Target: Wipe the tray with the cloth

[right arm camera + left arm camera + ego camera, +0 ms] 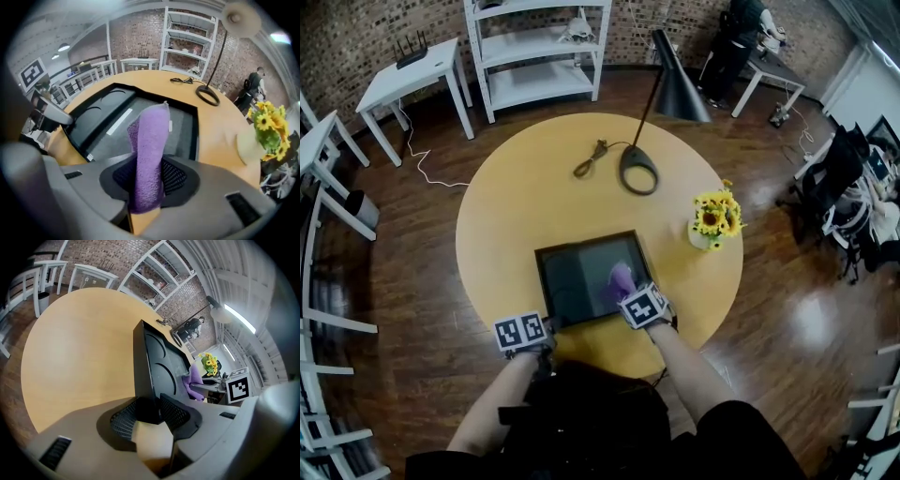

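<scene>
1. Tray (577, 274): the black, square tray lies on the round wooden worktop (506, 216), in the lower middle of the head view and close to the worktop's near edge.
2. Your left gripper (547, 324) is clamped on the tray's rim at its lower-left corner. In the left gripper view the black rim stands between the two mesh pads, and both pads press on it.
3. Your right gripper (624, 292) is closed on the purple cloth (621, 278). In the right gripper view the cloth fills the gap between the jaws and sticks out beyond them in a narrow fold.
4. The cloth's free end is over the right half of the tray, inside the rim. You cannot tell from these views whether it presses on the tray's floor.
5. The tray's floor shows as dull grey, with a pale streak left of the cloth in the right gripper view.
6. Above the tray in the head view, a black desk lamp (639, 169) stands on the worktop, with its cord (591, 157) coiled just to its left.
7. A pale vase of sunflowers (713, 217) stands near the worktop's right edge, well apart from the tray.
8. Off the worktop, a white shelving unit (539, 47) is at the top of the frame and a white side table (408, 80) at the upper left.
</scene>
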`<state>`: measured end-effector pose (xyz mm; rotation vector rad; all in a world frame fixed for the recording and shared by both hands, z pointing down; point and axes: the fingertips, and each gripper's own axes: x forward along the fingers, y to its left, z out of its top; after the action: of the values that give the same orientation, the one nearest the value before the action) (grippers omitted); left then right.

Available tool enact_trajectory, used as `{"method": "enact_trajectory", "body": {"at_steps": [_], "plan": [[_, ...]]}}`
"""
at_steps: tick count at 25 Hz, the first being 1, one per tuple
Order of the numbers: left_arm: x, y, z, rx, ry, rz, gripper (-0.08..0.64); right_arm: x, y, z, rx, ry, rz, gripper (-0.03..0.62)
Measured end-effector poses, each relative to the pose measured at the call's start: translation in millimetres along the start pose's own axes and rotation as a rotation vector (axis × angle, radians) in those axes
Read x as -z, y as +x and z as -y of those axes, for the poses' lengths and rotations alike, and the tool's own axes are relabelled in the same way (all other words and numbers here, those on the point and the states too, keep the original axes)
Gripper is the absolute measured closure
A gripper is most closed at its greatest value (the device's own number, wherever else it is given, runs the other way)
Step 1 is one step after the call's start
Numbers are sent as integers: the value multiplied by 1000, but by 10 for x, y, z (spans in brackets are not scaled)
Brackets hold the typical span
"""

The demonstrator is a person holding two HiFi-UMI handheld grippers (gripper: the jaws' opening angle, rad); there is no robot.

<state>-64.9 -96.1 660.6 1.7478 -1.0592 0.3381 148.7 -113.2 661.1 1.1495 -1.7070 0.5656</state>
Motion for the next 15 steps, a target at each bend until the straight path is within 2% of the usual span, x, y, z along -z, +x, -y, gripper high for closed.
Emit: {"method": "enact_trajectory", "body": {"at_steps": [4,7,11,15], "plan": [[21,-5,-16,-6,-10,8,413,155,-50,311,83,11,-51,468],[3,19,9,-26,12,10,413,126,5,325,69,60,-59,469],[20,22,50,-39,44,5,413,-219,-5,115,-60,164,51,469],[49,42,128,-45,66,7,413,-918,-13,-449,-309,265,164,469]]}}
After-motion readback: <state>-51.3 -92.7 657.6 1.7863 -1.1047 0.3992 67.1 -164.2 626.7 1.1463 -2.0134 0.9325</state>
